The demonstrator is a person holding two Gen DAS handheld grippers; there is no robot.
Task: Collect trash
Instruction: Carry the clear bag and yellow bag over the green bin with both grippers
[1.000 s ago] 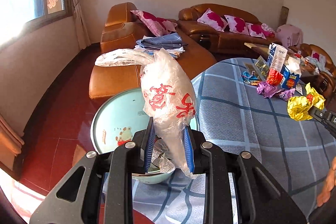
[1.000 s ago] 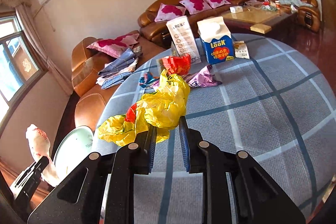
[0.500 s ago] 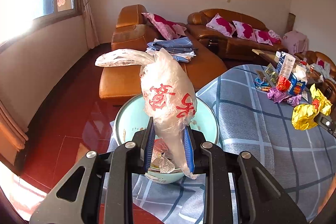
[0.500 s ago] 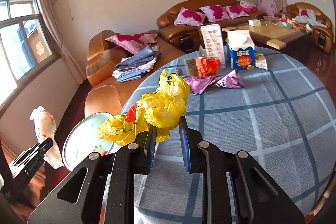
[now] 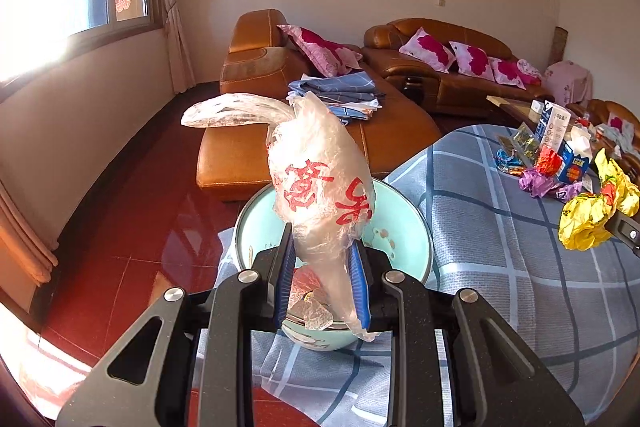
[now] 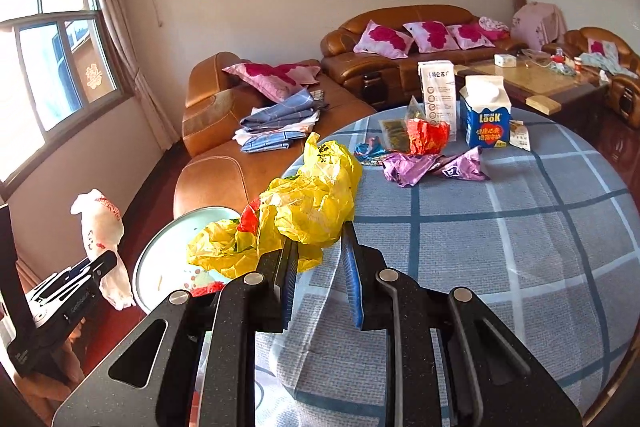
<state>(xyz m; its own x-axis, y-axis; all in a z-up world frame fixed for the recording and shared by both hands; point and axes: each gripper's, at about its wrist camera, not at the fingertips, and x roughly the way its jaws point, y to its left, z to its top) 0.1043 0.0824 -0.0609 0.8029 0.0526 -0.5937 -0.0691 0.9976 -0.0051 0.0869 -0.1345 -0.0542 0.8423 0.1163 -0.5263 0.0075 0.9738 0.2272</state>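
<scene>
My left gripper (image 5: 322, 255) is shut on a clear plastic bag with red characters (image 5: 320, 187), held upright over a pale green basin (image 5: 404, 211) that has wrappers inside. The basin stands at the edge of the round table with a blue checked cloth (image 5: 520, 267). My right gripper (image 6: 318, 247) is shut on a crumpled yellow bag (image 6: 312, 203), held above the table's left edge beside the basin (image 6: 168, 259). The yellow bag (image 5: 592, 215) also shows at the right of the left wrist view. The left gripper (image 6: 96, 267) with its clear bag (image 6: 100, 223) appears low on the left.
At the table's far side lie a purple wrapper (image 6: 432, 167), a red wrapper (image 6: 426, 137), a blue milk carton (image 6: 484, 115) and a white carton (image 6: 438, 95). Brown leather sofas (image 6: 400, 39) with pink cushions and folded cloths (image 6: 276, 123) stand beyond. Red floor tiles (image 5: 132, 227) lie to the left.
The left gripper and its clear bag have moved from beside the basin to over it. The right gripper has carried the yellow bag left, closer to the basin, and its view has rolled level.
</scene>
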